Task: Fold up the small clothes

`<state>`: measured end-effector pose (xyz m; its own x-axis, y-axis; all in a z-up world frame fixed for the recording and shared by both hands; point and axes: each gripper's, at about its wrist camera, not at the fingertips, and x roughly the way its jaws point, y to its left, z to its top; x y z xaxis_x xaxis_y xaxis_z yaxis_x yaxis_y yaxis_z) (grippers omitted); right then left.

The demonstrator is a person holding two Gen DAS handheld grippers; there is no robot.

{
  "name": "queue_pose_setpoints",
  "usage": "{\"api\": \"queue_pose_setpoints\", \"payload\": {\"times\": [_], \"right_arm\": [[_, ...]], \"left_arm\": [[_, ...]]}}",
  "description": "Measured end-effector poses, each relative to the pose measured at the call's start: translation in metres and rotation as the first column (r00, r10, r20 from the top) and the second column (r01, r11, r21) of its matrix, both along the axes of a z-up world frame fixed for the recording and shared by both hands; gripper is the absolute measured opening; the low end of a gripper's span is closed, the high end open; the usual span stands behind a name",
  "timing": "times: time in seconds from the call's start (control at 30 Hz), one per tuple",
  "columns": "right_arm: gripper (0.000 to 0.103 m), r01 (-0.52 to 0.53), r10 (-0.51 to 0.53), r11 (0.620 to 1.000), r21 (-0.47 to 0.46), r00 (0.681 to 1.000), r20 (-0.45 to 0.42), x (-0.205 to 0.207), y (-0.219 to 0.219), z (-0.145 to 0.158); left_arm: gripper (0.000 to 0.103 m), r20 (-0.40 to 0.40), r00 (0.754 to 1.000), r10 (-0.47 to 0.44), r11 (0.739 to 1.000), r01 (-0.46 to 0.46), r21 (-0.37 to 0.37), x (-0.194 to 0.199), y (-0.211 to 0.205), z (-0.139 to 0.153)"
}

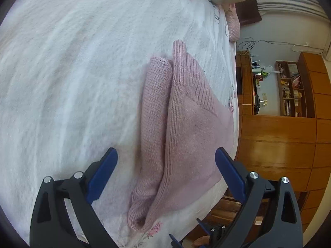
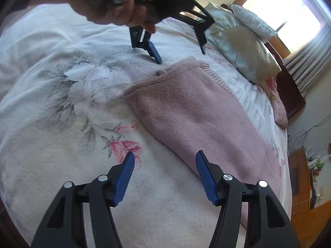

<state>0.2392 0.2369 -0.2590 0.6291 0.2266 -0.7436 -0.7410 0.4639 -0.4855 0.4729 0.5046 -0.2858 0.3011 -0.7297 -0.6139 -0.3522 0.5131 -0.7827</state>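
The pink knitted sweater (image 2: 194, 111) lies partly folded on the floral bedspread (image 2: 68, 95), close to the bed's edge; the left gripper (image 2: 180, 56) hovers released at its far end, the right gripper (image 2: 164, 177) released over its near end, neither grasping; a careless pinch could drag the stacked layers apart or towards the edge; no containers hold anything here.

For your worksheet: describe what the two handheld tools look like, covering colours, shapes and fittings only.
Both the left tool and the right tool have black, angular plastic arms with triangular cut-outs, round silver pivot bolts, and two flat blue ribbed fingers. No cables or markings show. The hand gripping the left tool shows no sleeve.
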Motion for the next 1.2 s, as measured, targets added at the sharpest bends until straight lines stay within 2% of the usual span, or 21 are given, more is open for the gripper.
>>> {"api": "queue_pose_setpoints", "payload": {"times": [0.2, 0.47, 0.5, 0.57, 0.67, 0.73, 0.87, 1.2], "right_arm": [[0.061, -0.016, 0.021, 0.997, -0.082, 0.998, 0.067, 0.01, 0.032, -0.033], [0.059, 0.005, 0.003, 0.999, -0.044, 0.983, 0.182, 0.019, 0.07, -0.042], [0.057, 0.008, -0.002, 0.999, -0.031, 0.983, 0.182, 0.022, 0.073, -0.041], [0.052, 0.019, -0.017, 1.0, -0.007, 0.987, 0.16, 0.028, 0.079, -0.04], [0.034, 0.034, -0.036, 0.999, 0.023, 0.992, 0.117, 0.032, 0.082, -0.035], [0.023, 0.045, -0.051, 0.997, 0.064, 0.995, 0.091, 0.033, 0.079, -0.027], [0.015, 0.061, -0.071, 0.99, 0.129, 0.995, 0.071, 0.035, 0.071, -0.009], [0.012, 0.103, -0.115, 0.963, 0.249, 0.993, 0.033, 0.04, 0.053, 0.031]], "left_arm": [[0.094, 0.03, 0.996, -0.084, 0.996, 0.083, 0.014, 0.036, -0.019, -0.013], [0.094, 0.043, 0.992, -0.122, 0.993, 0.122, 0.002, 0.067, -0.027, -0.02], [0.092, 0.048, 0.991, -0.125, 0.992, 0.125, 0.01, 0.067, -0.028, -0.018], [0.058, 0.029, 0.989, -0.147, 0.988, 0.145, 0.05, 0.066, -0.03, -0.019], [0.04, 0.005, 0.992, -0.128, 0.991, 0.128, 0.051, 0.064, -0.023, -0.022], [0.033, 0.006, 0.993, -0.118, 0.992, 0.118, 0.053, 0.065, -0.019, -0.016], [0.025, 0.025, 0.992, -0.123, 0.99, 0.121, 0.069, 0.066, -0.022, 0.0], [0.025, 0.042, 0.988, -0.15, 0.983, 0.144, 0.11, 0.078, -0.045, 0.045]]}}
